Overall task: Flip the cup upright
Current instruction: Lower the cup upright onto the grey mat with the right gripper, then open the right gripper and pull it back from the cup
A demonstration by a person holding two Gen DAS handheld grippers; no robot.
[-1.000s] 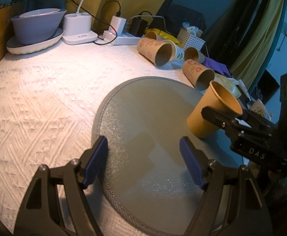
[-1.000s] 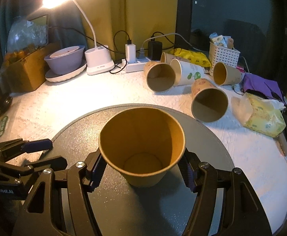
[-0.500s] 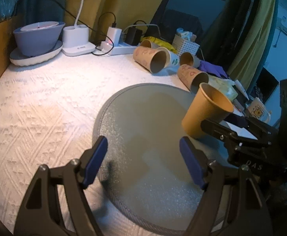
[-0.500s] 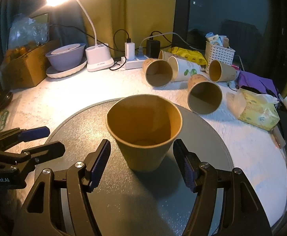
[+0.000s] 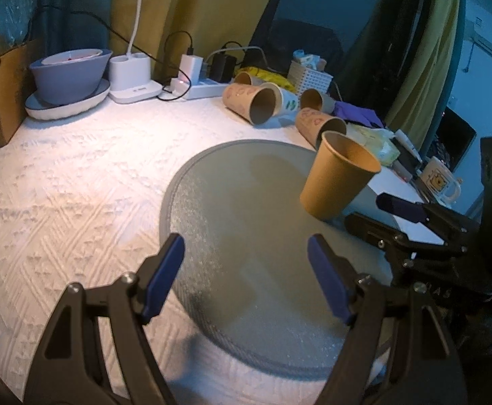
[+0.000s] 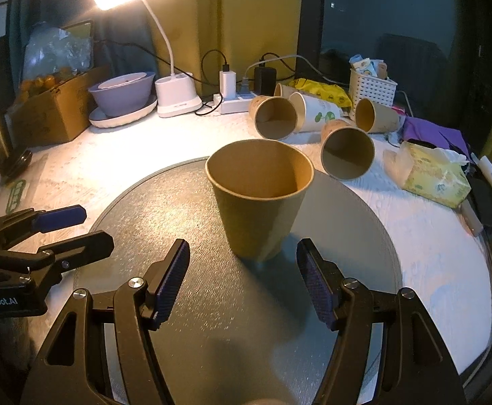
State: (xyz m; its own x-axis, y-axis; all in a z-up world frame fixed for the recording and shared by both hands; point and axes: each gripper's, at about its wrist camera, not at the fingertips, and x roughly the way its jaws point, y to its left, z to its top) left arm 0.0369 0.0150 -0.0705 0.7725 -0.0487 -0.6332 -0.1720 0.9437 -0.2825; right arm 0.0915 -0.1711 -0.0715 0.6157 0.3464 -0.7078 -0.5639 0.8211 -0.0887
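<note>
Brown paper forms the cup, which is seen standing upright, mouth up, on the round grey mat just ahead of the right gripper. No contents are visible inside it. The right gripper is spread wide with nothing between its blue pads; the cup is positioned just beyond the pads and is not touched by them. In the left wrist view the same cup is found ahead and to the right of the left gripper, which is likewise spread and empty over the mat.

Beyond the mat, on the white textured cloth covering the counter, several paper cups are observed lying on their sides, open mouths facing the right gripper: one patterned cup, a white cup with green print, a further patterned cup and a plain brown one. All appear empty. Farther left, a purple bowl is set on a white plate, and a lighter dish is nested inside it. A white lattice basket behind the cups holds small packets. A cardboard box at far left holds orange items that cannot be identified.
</note>
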